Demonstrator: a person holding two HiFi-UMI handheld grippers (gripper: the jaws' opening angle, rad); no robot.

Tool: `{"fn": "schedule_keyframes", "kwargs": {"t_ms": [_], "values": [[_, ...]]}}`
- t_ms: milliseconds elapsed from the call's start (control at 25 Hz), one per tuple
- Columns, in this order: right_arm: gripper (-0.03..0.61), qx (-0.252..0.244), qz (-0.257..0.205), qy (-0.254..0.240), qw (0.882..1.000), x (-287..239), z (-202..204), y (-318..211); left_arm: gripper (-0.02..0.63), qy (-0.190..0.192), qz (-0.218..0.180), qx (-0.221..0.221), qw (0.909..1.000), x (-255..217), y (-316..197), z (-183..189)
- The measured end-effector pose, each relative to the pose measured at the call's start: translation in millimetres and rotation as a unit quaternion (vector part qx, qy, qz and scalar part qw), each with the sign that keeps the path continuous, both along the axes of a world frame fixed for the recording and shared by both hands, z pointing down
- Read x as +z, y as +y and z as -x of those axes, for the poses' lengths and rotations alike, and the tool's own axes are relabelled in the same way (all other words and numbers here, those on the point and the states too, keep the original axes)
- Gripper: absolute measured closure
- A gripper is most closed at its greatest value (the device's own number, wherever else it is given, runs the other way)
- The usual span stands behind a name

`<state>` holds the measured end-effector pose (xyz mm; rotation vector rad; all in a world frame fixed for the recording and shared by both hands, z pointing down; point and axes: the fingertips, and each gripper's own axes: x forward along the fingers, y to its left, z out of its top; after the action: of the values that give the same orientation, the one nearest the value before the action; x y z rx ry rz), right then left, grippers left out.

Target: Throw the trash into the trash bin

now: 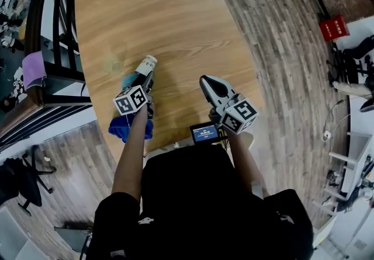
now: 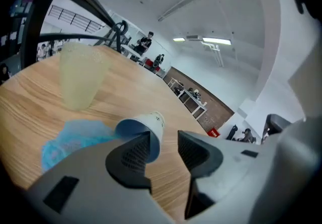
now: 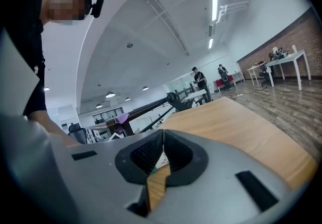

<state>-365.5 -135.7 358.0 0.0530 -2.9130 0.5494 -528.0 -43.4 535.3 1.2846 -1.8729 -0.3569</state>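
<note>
Head view: a wooden table [image 1: 175,13] fills the upper centre of the frame. The left gripper [image 1: 146,85] is over its near part, and the right gripper [image 1: 205,82] is at 3 o'clock from it, well apart.

A paper cup [image 1: 146,67] lies on its side on the table at 12 o'clock from the left gripper's tips. A crumpled blue sheet [image 1: 124,80] is at about 8 o'clock from the cup, just beside it.

Left gripper view: the left gripper [image 2: 163,140] is released, with its jaws standing wide apart and nothing pressed between the pads. The paper cup [image 2: 146,125] lies just beyond the jaw tips, its blue-lined mouth partly behind the left-hand jaw. The blue sheet [image 2: 70,140] is at 9 o'clock from the cup. A translucent plastic cup [image 2: 80,74] stands upright at 10 o'clock.

Right gripper view: the right gripper [image 3: 162,135] is clenched, tips meeting, with nothing held. It is above the table [image 3: 241,127].
</note>
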Motion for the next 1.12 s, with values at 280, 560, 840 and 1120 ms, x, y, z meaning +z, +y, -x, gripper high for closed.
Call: {"fn": "schedule_keyframes", "kwargs": {"t_ms": [280,560,840,1120], "values": [[0.58,0.007,0.002,0.003,1.0,5.1,-10.3,-4.0,0.595,0.001,0.004,0.006,1.0,-4.5,1.5,-1.8],[0.58,0.005,0.002,-0.001,1.0,1.7,-10.7,-3.0,0.598,-0.011,-0.008,0.011,0.9998,-18.6,1.1,-6.1],[0.58,0.028,-0.005,-0.008,1.0,-6.1,-24.3,1.7,0.598,-0.022,-0.01,0.044,0.9987,-22.5,3.1,-29.8],[0.58,0.101,0.0,-0.009,0.995,-3.8,-71.2,13.3,0.598,-0.02,-0.025,0.125,0.9917,-20.4,-18.3,-73.7]]}}
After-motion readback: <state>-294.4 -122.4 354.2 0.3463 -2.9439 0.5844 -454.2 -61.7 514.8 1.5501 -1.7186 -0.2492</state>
